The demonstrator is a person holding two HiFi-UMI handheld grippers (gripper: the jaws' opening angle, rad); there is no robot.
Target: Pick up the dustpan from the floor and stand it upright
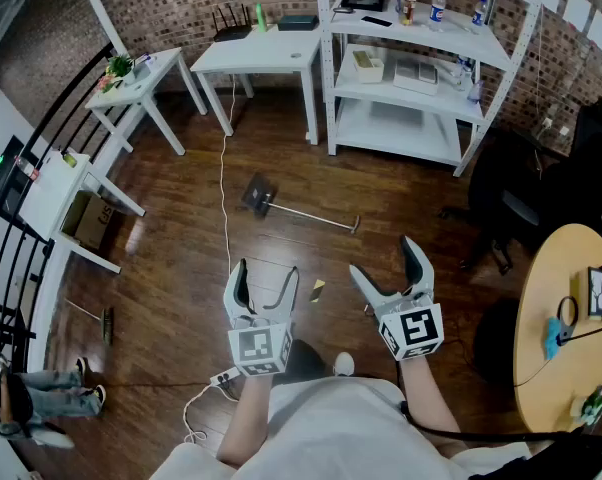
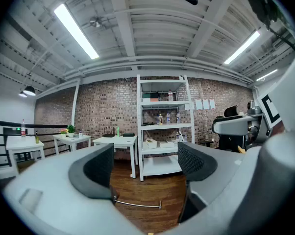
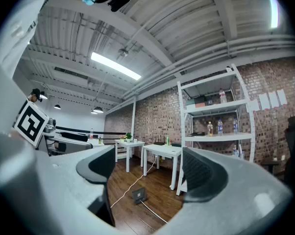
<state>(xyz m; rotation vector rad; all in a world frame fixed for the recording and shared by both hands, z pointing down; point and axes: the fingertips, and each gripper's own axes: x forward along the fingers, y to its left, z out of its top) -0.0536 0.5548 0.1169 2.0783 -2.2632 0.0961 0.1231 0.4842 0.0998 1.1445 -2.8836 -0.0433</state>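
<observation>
The dustpan (image 1: 258, 194) lies flat on the wooden floor, and its long metal handle (image 1: 316, 218) runs off to the right. It sits well ahead of both grippers. My left gripper (image 1: 267, 273) is held level with its jaws wide apart and nothing between them. My right gripper (image 1: 383, 260) is beside it, also open and empty. In the left gripper view only the handle (image 2: 137, 204) shows low between the fingers of the left gripper (image 2: 145, 168). The right gripper view shows the dustpan (image 3: 139, 195) on the floor, far beyond the right gripper (image 3: 145, 173).
A white shelf unit (image 1: 421, 68) and white tables (image 1: 266, 53) line the brick back wall. A white cable (image 1: 224, 198) runs past the dustpan to a power strip (image 1: 226, 376). A black chair (image 1: 521, 203) and a round wooden table (image 1: 556, 318) stand at the right.
</observation>
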